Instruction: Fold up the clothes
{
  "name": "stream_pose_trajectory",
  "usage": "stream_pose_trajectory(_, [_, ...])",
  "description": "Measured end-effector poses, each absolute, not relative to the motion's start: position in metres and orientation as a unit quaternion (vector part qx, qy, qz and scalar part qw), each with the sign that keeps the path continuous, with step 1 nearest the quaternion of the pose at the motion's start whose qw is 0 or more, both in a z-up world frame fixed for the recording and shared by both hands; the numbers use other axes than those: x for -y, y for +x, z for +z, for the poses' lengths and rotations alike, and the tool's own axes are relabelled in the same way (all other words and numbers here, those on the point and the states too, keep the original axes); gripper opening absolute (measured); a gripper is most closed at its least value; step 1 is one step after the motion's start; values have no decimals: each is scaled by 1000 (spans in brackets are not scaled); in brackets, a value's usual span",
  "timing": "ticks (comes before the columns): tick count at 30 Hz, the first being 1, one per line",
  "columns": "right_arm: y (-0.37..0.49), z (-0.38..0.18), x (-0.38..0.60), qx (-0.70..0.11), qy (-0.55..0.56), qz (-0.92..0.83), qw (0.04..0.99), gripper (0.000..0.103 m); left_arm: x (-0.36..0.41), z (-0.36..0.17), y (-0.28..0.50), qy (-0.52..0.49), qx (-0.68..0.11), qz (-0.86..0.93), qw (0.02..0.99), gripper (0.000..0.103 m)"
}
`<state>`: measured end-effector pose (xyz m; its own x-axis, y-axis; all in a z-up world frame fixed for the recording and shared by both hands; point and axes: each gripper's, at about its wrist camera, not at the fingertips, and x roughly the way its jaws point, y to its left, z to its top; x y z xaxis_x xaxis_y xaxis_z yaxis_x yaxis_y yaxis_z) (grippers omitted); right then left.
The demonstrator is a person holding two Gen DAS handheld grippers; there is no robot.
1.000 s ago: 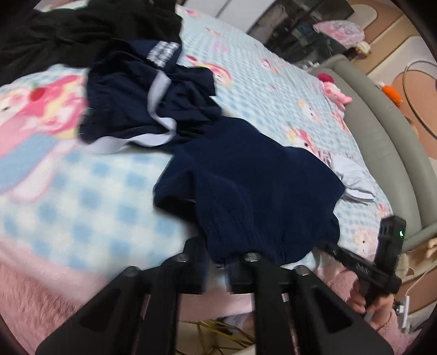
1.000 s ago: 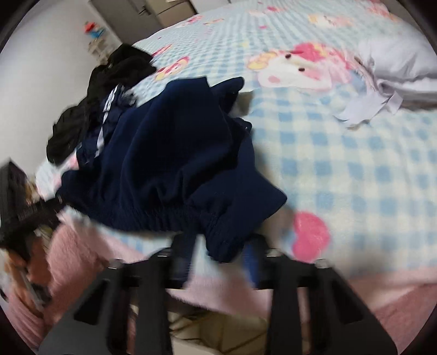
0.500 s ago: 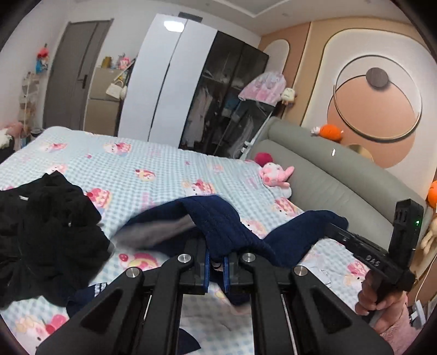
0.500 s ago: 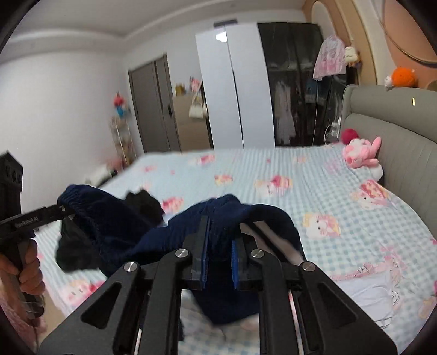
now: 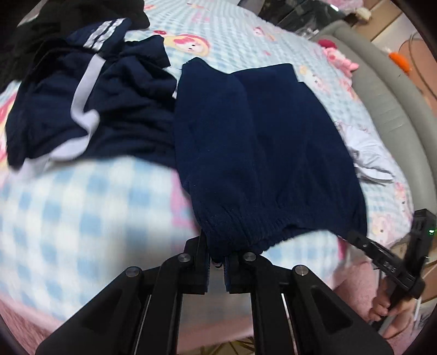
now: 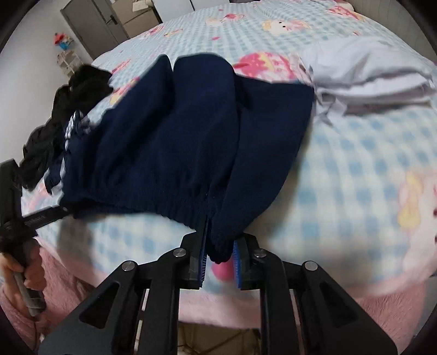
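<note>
A pair of navy blue fleece pants [image 5: 262, 153] lies spread on the checked bed cover, legs pointing away, elastic waistband toward me. My left gripper [image 5: 217, 262] is shut on the waistband's left corner. My right gripper [image 6: 220, 256] holds the waistband's right corner [image 6: 218, 240] between its blue pads, jaws slightly parted around the bunched cloth. The pants also show in the right wrist view [image 6: 191, 142]. Each gripper appears in the other's view, the right one [image 5: 393, 265] and the left one [image 6: 24, 215].
A navy garment with white stripes [image 5: 90, 103] lies left of the pants, with black clothes [image 5: 68, 21] beyond it. Folded white clothes [image 6: 368, 73] lie to the right. A grey padded headboard [image 5: 387, 90] and a pink plush toy [image 5: 338, 57] are at the far right.
Both grippers swung the pants up into the air and then brought them down. The pants now lie flat and spread out on the bed instead of crumpled.
</note>
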<state>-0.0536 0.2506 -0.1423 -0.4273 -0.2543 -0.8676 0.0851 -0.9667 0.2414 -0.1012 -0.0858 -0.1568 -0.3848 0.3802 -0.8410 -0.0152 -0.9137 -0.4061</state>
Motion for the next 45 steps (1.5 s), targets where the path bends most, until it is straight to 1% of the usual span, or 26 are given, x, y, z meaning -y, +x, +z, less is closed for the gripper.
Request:
stream_pose_trajectory(1, [-51, -141, -253, 88, 523, -842, 99, 19, 86, -156, -96, -541, 167, 815, 127, 12])
stream_pose_trajectory(3, [-48, -135, -262, 108, 515, -845, 90, 25, 84, -152, -84, -541, 151, 816, 135, 17])
stream_pose_trajectory(5, [-46, -126, -268, 116, 503, -853, 80, 26, 86, -148, -72, -536, 134, 822, 140, 23])
stream_pose_trajectory(7, [-39, -116, -269, 99, 481, -869, 60, 26, 92, -150, -63, -541, 128, 818, 147, 38])
stream_pose_trajectory(11, [-29, -91, -266, 62, 431, -900, 21, 26, 112, -145, -49, -527, 150, 825, 138, 39])
stream_pose_trajectory(12, [-31, -83, -262, 50, 416, -908, 13, 26, 120, -142, -49, -514, 167, 831, 129, 39])
stream_pose_trajectory(14, [-39, -81, -243, 27, 418, -907, 51, 26, 138, -137, -56, -492, 198, 841, 101, 39])
stream_pose_trajectory(17, [-54, -83, -214, 2, 433, -895, 106, 26, 172, -149, -84, -484, 253, 836, 52, 39])
stream_pose_trajectory(20, [-72, -97, -182, -4, 465, -873, 148, 26, 187, -162, -118, -489, 302, 817, 54, 39])
stream_pose_trajectory(23, [-78, -105, -153, -22, 478, -861, 173, 26, 186, -166, -150, -485, 315, 815, 40, 39])
stream_pose_trajectory(25, [-77, -109, -138, -23, 483, -854, 191, 26, 181, -174, -166, -485, 339, 804, 47, 41])
stream_pose_trajectory(26, [-77, -110, -134, -21, 484, -853, 195, 26, 181, -177, -171, -488, 341, 803, 41, 41])
stream_pose_trajectory(27, [-77, -112, -130, -19, 485, -851, 198, 26, 181, -180, -177, -490, 342, 801, 34, 37])
stream_pose_trajectory(28, [-77, -112, -132, -19, 486, -852, 194, 26, 179, -179, -180, -491, 321, 810, 8, 19])
stream_pose_trajectory(29, [-77, -112, -134, -18, 487, -852, 189, 26, 178, -178, -183, -491, 295, 820, -12, 9])
stream_pose_trajectory(30, [-77, -112, -136, -18, 489, -853, 184, 26, 178, -177, -185, -490, 269, 828, -32, 7])
stream_pose_trajectory(34, [-78, -112, -143, -17, 493, -854, 164, 26, 192, -163, -185, -478, 193, 852, -87, 4])
stream_pose_trajectory(37, [-84, -115, -148, -18, 495, -856, 150, 26, 228, -138, -175, -446, 152, 867, -160, 4])
stream_pose_trajectory(39, [-87, -113, -154, -8, 495, -856, 149, 26, 262, -122, -165, -424, 144, 867, -217, 4])
stream_pose_trajectory(40, [-87, -111, -156, -5, 492, -858, 146, 26, 291, -112, -158, -412, 140, 863, -256, 4])
stream_pose_trajectory(43, [-86, -105, -166, -6, 479, -868, 130, 26, 351, -104, -124, -401, 174, 839, -325, 4])
stream_pose_trajectory(45, [-84, -103, -175, -6, 472, -875, 110, 28, 349, -104, -114, -409, 192, 836, -312, 4])
